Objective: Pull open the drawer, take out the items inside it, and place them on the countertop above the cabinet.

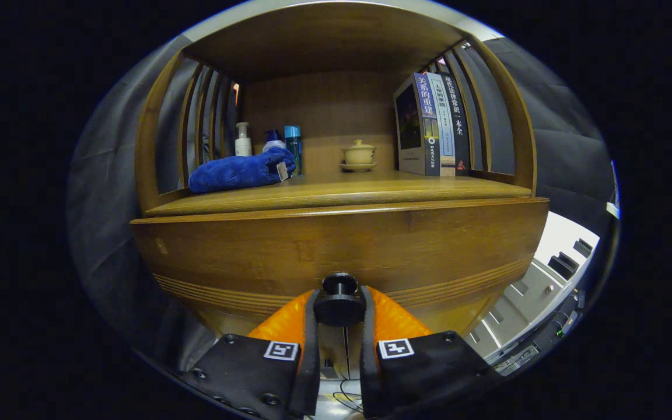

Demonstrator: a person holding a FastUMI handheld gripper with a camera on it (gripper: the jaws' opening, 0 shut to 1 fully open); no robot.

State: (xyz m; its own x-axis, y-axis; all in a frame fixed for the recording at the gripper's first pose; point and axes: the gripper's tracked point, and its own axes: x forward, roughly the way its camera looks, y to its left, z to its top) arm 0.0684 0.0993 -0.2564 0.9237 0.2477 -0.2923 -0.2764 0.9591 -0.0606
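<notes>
At the bottom centre of the frame, the gripper (339, 309) shows as two black fingers (311, 344) with orange backing, each carrying a small square marker. They sit on either side of a round black drawer knob (339, 302), and both appear to press against its sides, so the jaws look clenched on the knob.

Just beyond the fingers, filling the middle of the frame, is the wooden drawer front (336, 251), a wide brown panel with grooved lines along its lower edge. It looks flush with the cabinet, so the drawer seems not yet pulled out and its contents are hidden.

The knob is small, hard and smooth, and likely slippery. It is the only place to take hold. A solid wooden drawer should feel stiff and fairly heavy, so a straight, level pull seems wise.

Above the drawer lies the countertop (371, 189), a wooden shelf. On it at centre left is a rolled blue towel (240, 171), with three small bottles (243, 140) behind it. At centre sits a pale lidded teacup (359, 154) on a saucer. At upper right stand upright books (432, 125).
</notes>
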